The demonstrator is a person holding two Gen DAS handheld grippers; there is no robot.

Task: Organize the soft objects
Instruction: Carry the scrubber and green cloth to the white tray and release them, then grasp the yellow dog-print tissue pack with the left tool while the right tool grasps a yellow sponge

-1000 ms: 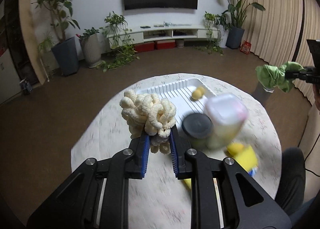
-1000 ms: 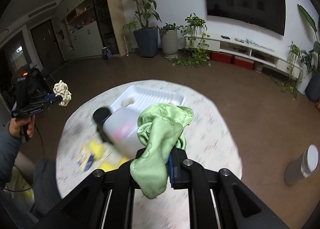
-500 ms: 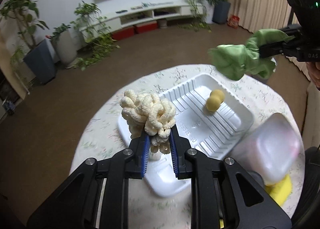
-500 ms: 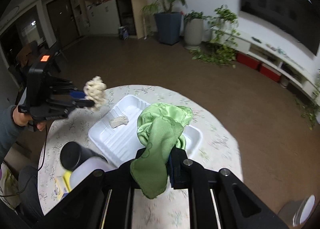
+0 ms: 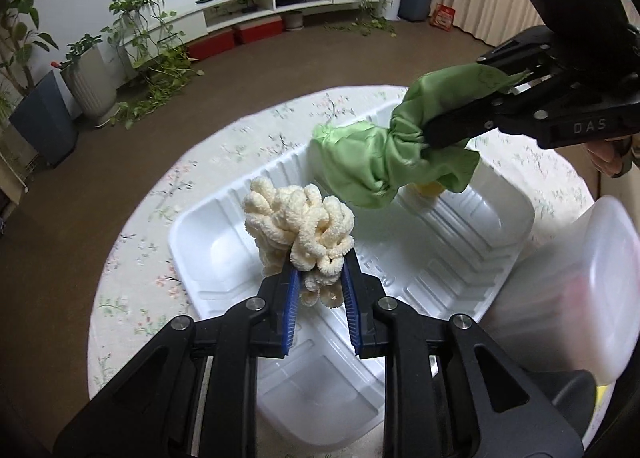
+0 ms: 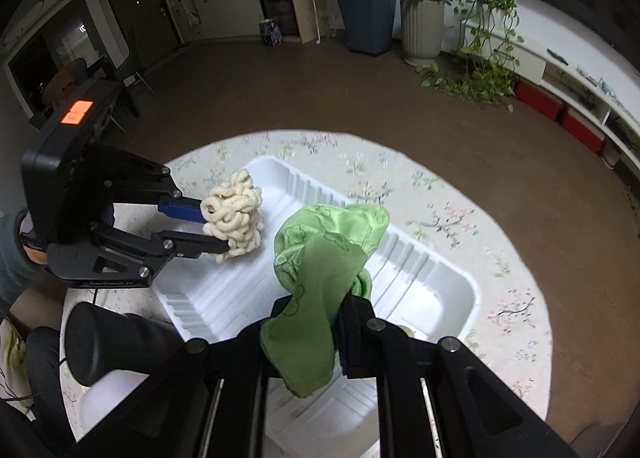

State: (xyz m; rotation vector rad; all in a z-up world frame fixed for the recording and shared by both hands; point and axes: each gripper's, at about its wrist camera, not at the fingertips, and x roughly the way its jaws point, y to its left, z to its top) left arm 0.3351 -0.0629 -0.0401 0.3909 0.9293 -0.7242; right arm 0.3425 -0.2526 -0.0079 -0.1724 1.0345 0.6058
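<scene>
Left wrist view: a cream fluffy bundle (image 5: 300, 226) is pinched in the left gripper (image 5: 318, 286) directly above the white tray (image 5: 516, 214), while a green cloth (image 5: 384, 162) is clamped in the right gripper (image 5: 460, 126) over the tray's far end, so each load is held straight above its drop spot.

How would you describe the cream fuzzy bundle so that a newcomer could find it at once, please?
Find the round floral table, then the white ridged tray on it. Above the tray, the left gripper pinches the cream looped bundle; its neighbour, the green cloth, is smooth and shiny.
</scene>
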